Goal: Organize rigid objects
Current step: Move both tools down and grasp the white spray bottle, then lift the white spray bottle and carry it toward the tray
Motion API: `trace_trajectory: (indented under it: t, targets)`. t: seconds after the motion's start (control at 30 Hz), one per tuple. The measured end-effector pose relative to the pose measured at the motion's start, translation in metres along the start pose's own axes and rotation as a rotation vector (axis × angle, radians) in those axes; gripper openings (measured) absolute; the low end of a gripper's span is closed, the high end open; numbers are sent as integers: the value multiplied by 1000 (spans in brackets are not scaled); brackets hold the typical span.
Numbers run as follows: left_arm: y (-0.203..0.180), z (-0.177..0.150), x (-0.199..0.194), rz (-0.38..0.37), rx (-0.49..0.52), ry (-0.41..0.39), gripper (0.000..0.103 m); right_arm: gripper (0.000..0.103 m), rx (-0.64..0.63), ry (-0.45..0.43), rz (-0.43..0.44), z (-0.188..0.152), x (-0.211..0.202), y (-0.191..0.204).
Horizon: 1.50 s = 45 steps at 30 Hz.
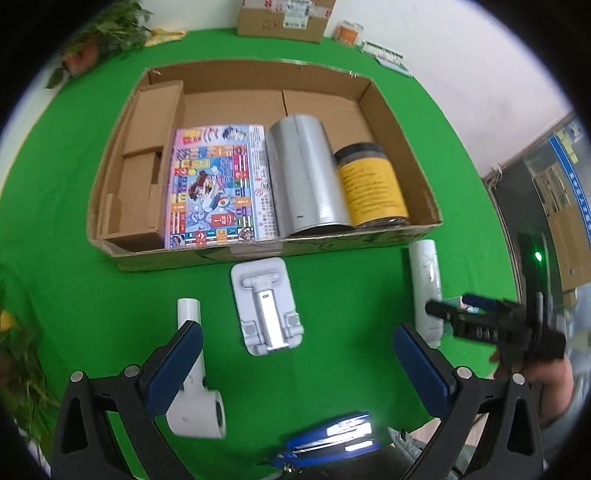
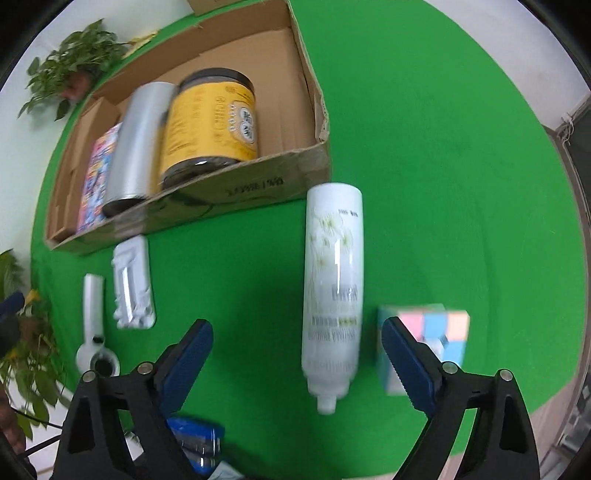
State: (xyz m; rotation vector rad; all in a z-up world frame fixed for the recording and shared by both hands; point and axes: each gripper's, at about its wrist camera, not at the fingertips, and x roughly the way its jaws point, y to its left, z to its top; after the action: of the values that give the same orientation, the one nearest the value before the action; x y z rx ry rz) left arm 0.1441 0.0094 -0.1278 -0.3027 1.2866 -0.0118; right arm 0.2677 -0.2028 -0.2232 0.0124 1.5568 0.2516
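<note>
A cardboard box [image 1: 399, 147] [image 2: 258, 188] on the green table holds a colourful booklet [image 1: 218, 184], a silver cylinder [image 1: 306, 173] and a yellow-labelled jar [image 1: 373, 184] [image 2: 210, 122]. In front of it lie a white folding stand [image 1: 267, 306] [image 2: 133, 282], a white handled tool [image 1: 194, 376] [image 2: 94, 325], a white bottle [image 2: 332, 284] [image 1: 426, 284], a pastel cube [image 2: 432, 332] and a blue stapler [image 1: 332, 439] [image 2: 197, 443]. My left gripper [image 1: 299, 369] is open above the stand's near end. My right gripper [image 2: 299, 365] is open around the bottle's neck end.
Potted plants [image 2: 74, 62] stand at the table's left side. A closed carton [image 1: 284, 18], an orange cup [image 1: 349, 33] and a flat white pack [image 1: 384, 55] sit at the far edge. Bare green cloth lies right of the bottle.
</note>
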Motion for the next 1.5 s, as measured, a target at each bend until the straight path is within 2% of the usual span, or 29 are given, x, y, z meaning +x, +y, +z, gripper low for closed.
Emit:
trace_trajectory:
  t: [0.03,0.1,0.2,0.23,0.3,0.43,0.5,0.57,0.6,0.63,0.7,0.8,0.87,0.9,1.0,1.07,1.17,1.2,1.23,1.3,1.4,1.43,1.5]
  targets:
    - [4,2,5,-17,6,11,102,90,-8,7,-30,5,9,0]
    - [11,4,15,-58,17,34,102,77,-22,53,-112,11,27,-2]
    - [17,5,28,-100,33,63,102,67,-6,58,-143,13,36,-5]
    - [18,5,31,-105,35,70,101,47,-4,72,-132,11,40,-4]
    - [20,5,37,-112,32,90,101,43,-32,73,-153,7,43,3]
    - [21,2,37,-122,11,91,101,43,-124,41,-119,-10,36,22]
    - [20,0,36,-119,8,87,101,44,-223,6,-69,-23,28,39]
    - [16,-4,35,-108,-2,83,101,61,-274,-46,23,-33,14,48]
    - [14,-5,35,-107,-11,84,101,80,-268,-81,73,-37,4,48]
    - [11,-8,36,-114,-22,87,101,86,-251,-110,101,-39,-2,46]
    - [7,-11,39,-132,-41,91,101,86,-188,-132,163,-38,-11,34]
    - [1,-10,60,-203,-98,129,101,86,-113,-71,229,-38,4,17]
    - [-1,-7,79,-240,-133,162,101,80,-106,-20,262,-41,18,19]
    - [-2,-6,90,-252,-154,181,99,79,-111,-4,273,-44,26,24]
    - [-1,-5,119,-284,-216,260,82,78,-144,32,349,-53,37,40]
    - [0,-8,126,-260,-223,270,79,77,-167,38,377,-61,41,52]
    - [2,-9,127,-271,-232,266,77,77,-173,61,396,-69,48,65]
    - [1,-9,128,-273,-230,270,71,77,-166,68,400,-71,51,68]
    - [-1,-8,130,-273,-226,282,60,77,-159,74,404,-72,53,69]
    - [-4,-8,133,-273,-226,304,47,76,-151,76,400,-70,55,69]
    - [-13,-7,141,-287,-226,338,40,67,-138,78,375,-68,58,65]
    - [-15,-6,144,-293,-227,350,38,62,-129,84,363,-67,61,61]
    - [-22,-5,147,-303,-220,360,38,55,-118,97,358,-64,63,52]
